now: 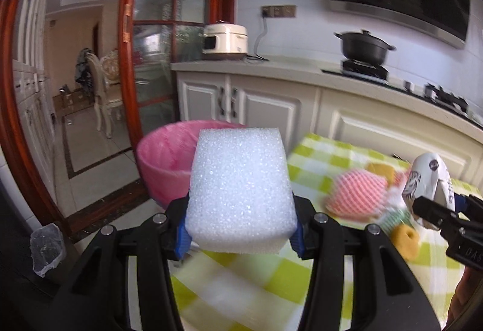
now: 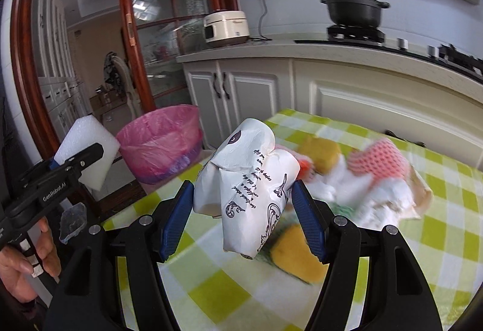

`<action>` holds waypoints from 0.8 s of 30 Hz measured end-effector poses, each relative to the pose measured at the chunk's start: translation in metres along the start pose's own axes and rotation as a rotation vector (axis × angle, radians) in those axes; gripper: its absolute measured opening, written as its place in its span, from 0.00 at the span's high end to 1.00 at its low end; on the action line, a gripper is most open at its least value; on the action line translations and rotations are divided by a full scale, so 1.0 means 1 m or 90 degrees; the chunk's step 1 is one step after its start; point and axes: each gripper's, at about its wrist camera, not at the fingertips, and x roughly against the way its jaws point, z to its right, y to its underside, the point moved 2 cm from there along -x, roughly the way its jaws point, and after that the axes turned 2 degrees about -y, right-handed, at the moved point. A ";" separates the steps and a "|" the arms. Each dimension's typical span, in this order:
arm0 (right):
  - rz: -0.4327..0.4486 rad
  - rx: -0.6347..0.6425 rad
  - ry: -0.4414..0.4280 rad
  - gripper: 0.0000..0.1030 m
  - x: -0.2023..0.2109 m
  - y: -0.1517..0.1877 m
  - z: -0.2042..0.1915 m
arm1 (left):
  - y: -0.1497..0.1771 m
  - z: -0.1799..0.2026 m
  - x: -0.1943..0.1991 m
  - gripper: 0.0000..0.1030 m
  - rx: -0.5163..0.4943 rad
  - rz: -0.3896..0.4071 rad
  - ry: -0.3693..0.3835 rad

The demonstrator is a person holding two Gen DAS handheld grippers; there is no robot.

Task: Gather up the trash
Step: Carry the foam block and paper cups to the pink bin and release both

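Observation:
My left gripper (image 1: pixel 240 225) is shut on a white foam block (image 1: pixel 240 189), lifted above the checked tablecloth. My right gripper (image 2: pixel 243 210) is shut on a crumpled white paper bag (image 2: pixel 247 180) with dark lettering, also held off the table. The pink-lined trash bin (image 1: pixel 164 162) stands on the floor beyond the table's left edge, past the foam block. In the right wrist view, the bin (image 2: pixel 161 143) sits ahead to the left, with the left gripper and its foam block (image 2: pixel 87 143) beside it. More trash lies on the table: pink foam netting (image 2: pixel 380 159), yellow sponges (image 2: pixel 299 255) and crumpled white paper (image 2: pixel 380 204).
The green-and-white checked table (image 2: pixel 229 294) lies under both grippers. White kitchen cabinets (image 1: pixel 265 101) with a rice cooker (image 1: pixel 225 41) and a black pot (image 1: pixel 363 45) on the stove run behind. A red-framed glass door (image 1: pixel 129 59) stands at the left. A hand (image 2: pixel 27 264) grips the left tool.

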 end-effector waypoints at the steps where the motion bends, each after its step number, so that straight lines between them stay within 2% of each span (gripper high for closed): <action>1: 0.003 0.006 -0.009 0.38 -0.005 -0.003 -0.004 | -0.004 -0.006 -0.003 0.53 0.002 0.004 -0.012; 7: 0.008 0.052 -0.062 0.38 -0.055 -0.033 -0.038 | -0.027 -0.041 -0.030 0.52 0.015 0.013 -0.065; 10: 0.000 0.063 -0.082 0.38 -0.084 -0.048 -0.053 | -0.039 -0.062 -0.049 0.52 0.029 0.015 -0.062; 14: -0.010 0.066 -0.105 0.38 -0.119 -0.066 -0.065 | -0.059 -0.083 -0.077 0.52 0.030 0.017 -0.105; 21: -0.024 0.086 -0.145 0.38 -0.180 -0.104 -0.092 | -0.085 -0.112 -0.132 0.52 0.029 0.006 -0.129; 24: -0.031 0.094 -0.158 0.38 -0.203 -0.116 -0.103 | -0.092 -0.124 -0.153 0.52 0.039 -0.004 -0.118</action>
